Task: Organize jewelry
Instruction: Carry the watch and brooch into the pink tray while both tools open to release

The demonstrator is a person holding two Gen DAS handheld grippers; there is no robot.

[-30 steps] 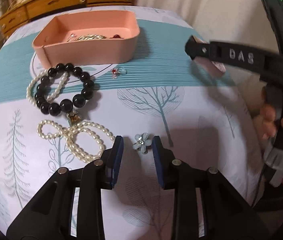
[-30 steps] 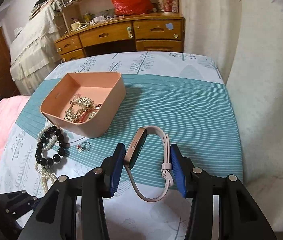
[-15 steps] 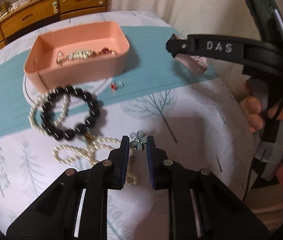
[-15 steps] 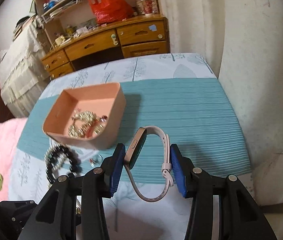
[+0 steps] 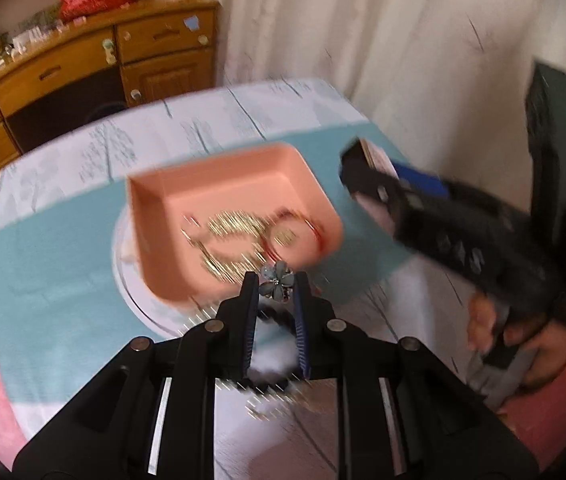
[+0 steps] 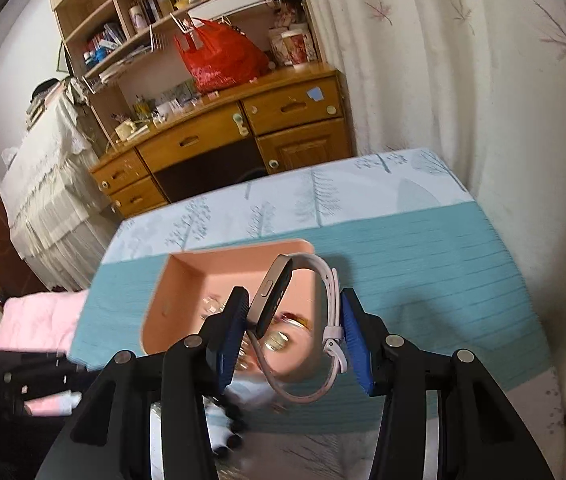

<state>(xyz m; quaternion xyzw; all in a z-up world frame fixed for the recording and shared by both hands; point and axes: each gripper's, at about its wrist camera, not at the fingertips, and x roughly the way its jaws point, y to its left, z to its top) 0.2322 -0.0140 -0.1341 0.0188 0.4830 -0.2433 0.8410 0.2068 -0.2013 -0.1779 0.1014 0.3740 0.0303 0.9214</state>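
Observation:
My left gripper [image 5: 276, 285] is shut on a small pale-blue flower brooch [image 5: 277, 281] and holds it in the air at the near edge of the pink tray [image 5: 219, 178]. The tray holds gold chains [image 5: 239, 228] and other jewelry. My right gripper [image 6: 293, 312] is shut on a pink-strapped smartwatch [image 6: 275, 294] and holds it above the same tray [image 6: 187, 280]. The right gripper also shows in the left wrist view [image 5: 423, 204], to the right of the tray. The left wrist view is blurred by motion.
The tray stands on a table with a teal and white tree-print cloth [image 6: 423, 264]. A wooden desk with drawers [image 6: 243, 136] and shelves stands behind it, and a curtain [image 6: 463, 80] hangs at the right. Black beads [image 6: 231, 436] lie near the tray.
My left gripper has closed on the flower brooch, lifted it off the cloth and carried it to the tray. My right gripper has moved left with the watch until it is over the tray.

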